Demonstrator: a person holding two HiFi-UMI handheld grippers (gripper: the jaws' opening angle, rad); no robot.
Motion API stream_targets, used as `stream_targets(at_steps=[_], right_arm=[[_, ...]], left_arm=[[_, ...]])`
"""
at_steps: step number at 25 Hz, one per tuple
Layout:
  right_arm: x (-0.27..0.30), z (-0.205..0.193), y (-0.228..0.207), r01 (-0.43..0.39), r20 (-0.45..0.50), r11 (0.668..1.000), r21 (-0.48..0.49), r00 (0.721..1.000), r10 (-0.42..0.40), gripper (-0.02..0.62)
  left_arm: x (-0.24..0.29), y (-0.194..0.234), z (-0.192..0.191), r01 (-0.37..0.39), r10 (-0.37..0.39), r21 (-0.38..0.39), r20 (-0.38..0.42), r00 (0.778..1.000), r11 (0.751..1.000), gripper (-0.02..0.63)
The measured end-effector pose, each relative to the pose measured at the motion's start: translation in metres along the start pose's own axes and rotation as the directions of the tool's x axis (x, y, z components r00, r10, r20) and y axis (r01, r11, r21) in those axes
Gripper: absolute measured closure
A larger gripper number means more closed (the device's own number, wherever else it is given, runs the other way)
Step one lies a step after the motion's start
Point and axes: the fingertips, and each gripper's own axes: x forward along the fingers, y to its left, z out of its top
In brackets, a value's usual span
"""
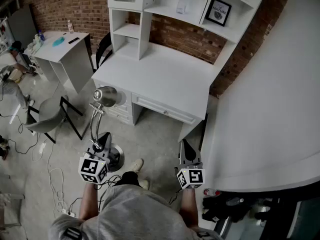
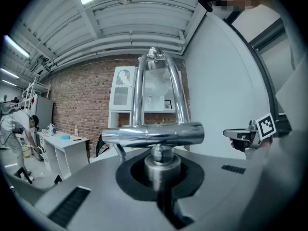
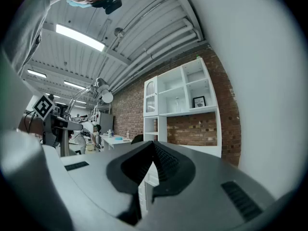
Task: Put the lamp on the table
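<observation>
A chrome desk lamp with twin arms and a round base hangs just above the floor in front of the white desk. My left gripper is shut on the lamp's short post, just under its crossbar. The arms rise straight up in the left gripper view. My right gripper is held level to the right, shut, with nothing between its fingers. It faces the desk and its hutch. The desk top is bare.
A large white curved panel fills the right side. On the left stand a small white table, a grey chair and a person. Cables trail on the floor. A black chair sits beside the desk.
</observation>
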Motion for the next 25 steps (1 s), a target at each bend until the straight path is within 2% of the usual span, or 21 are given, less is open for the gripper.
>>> stream_targets(at_steps=[15, 25], right_arm=[[-0.002, -0.008, -0.002, -0.005, -0.014, 1.000, 0.031, 1.000, 0.005, 0.572], [0.019, -0.014, -0.009, -0.022, -0.042, 0.999, 0.027, 0.999, 0.023, 0.572]], left_arm=[[0.006, -0.003, 0.001, 0.011, -0.011, 0.005, 0.002, 1.000, 1.000, 0.604], [0.036, 0.003, 0.030, 0.023, -0.024, 0.048, 0.035, 0.999, 0.999, 0.604]])
